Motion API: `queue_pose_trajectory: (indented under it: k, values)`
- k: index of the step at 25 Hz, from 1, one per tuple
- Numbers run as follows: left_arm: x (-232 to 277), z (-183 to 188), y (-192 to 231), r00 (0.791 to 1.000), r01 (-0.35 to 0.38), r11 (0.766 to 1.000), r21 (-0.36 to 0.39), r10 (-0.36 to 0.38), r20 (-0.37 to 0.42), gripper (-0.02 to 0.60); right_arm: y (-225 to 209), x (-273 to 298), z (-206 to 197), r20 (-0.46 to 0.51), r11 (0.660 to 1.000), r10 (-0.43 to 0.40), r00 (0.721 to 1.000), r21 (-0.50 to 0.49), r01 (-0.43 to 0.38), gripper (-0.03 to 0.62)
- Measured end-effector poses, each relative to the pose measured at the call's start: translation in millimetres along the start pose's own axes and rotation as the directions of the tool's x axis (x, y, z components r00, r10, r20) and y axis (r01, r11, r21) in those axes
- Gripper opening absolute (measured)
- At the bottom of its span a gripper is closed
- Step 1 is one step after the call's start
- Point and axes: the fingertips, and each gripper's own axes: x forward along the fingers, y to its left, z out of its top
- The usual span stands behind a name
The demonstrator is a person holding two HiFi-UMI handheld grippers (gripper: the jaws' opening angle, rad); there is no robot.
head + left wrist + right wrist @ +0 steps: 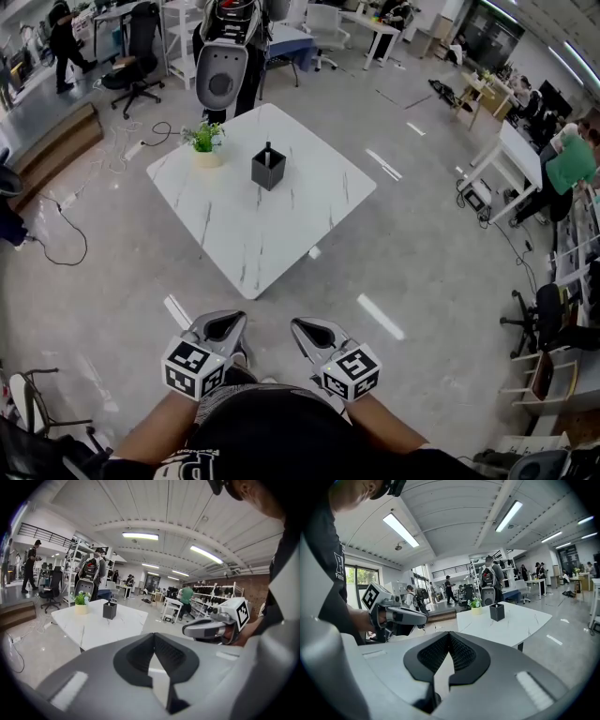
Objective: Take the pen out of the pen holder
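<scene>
The black square pen holder [268, 170] stands near the far side of the white marble table [281, 234], with a dark pen [268, 147] sticking up out of it. It also shows small and distant as the holder [109, 610] in the left gripper view and the holder [497, 612] in the right gripper view. Both grippers are held close to my body, well short of the table. My left gripper [223, 326] [153, 637] and right gripper [314, 330] [449, 634] have their jaws closed together, with nothing in them.
A small potted plant [205, 142] sits at the table's far left corner. Behind the table stands a grey robot-like machine [225, 66]. Office chairs [136, 56], desks and people ring the room. Cables [66, 225] trail on the floor at left. Open floor lies between me and the table.
</scene>
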Motion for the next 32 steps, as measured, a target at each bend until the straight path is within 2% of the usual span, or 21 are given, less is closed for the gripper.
queue_pose_trajectory:
  k: [13,21,32]
  values:
    - [47.5,53.0,78.0,1.0,0.024,1.0,0.003,-0.024,0.013,0.057,-47.3,73.6,48.5,-0.012,0.999,-0.026,1.0,-0.041,0.025,0.0]
    - [67.1,75.7,137.3,0.998,0.061,0.998,0.016,-0.061,0.002,0.057,-68.2,129.1,70.0,-0.013,0.997,-0.072,0.997,-0.023,0.072,0.0]
    - [96.5,96.3,193.8,0.991,0.135,0.99,0.041,-0.135,-0.005,0.057,-98.3,180.7,84.3,-0.023,0.988,-0.155,0.988,0.013,0.155,0.0]
